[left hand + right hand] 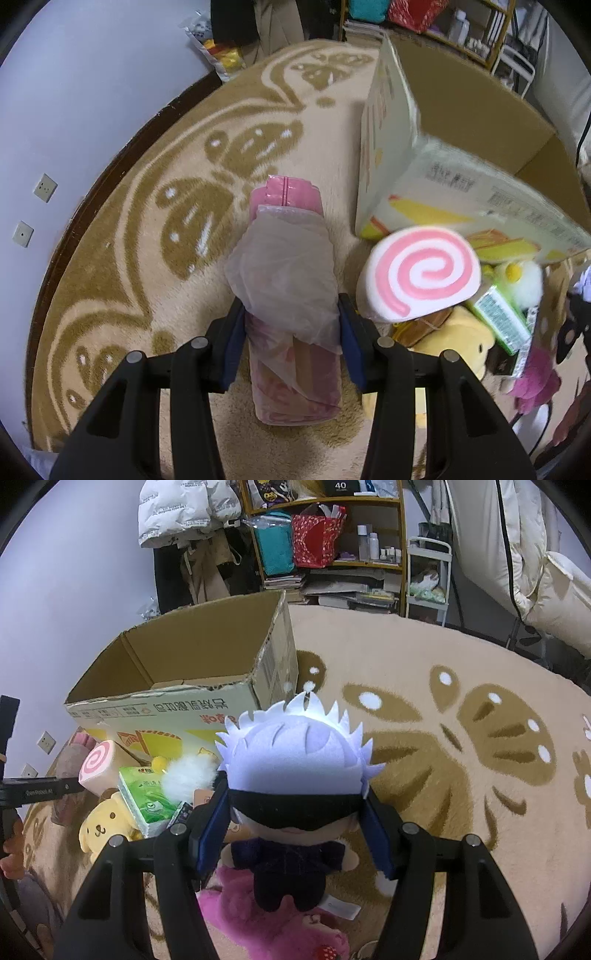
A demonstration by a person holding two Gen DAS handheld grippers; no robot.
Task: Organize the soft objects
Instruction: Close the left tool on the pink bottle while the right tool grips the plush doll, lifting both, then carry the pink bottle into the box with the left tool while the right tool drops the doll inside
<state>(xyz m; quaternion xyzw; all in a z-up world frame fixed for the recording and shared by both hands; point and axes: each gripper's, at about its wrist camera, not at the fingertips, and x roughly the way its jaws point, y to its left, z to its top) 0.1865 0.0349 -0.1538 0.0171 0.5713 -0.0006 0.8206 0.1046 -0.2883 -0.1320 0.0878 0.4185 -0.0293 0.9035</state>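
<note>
My left gripper (291, 325) is shut on a pink wrapped pack (291, 295) in crinkled clear plastic, held above the rug. My right gripper (295, 812) is shut on a white-haired doll (295, 768) with a black blindfold, clamped at the head, its body hanging down. An open cardboard box (192, 653) stands beyond, also in the left wrist view (461, 122). Beside it lie a pink swirl cushion (421, 273), (98, 762), a yellow dog plush (105, 821), a green tissue pack (147, 797) and a pink plush (266, 930).
A beige butterfly-patterned rug (461, 775) covers the floor. Shelves (332, 535) with bags, books and bottles stand at the back, with hanging coats (184, 517) to their left. A wall with sockets (44, 188) borders the left.
</note>
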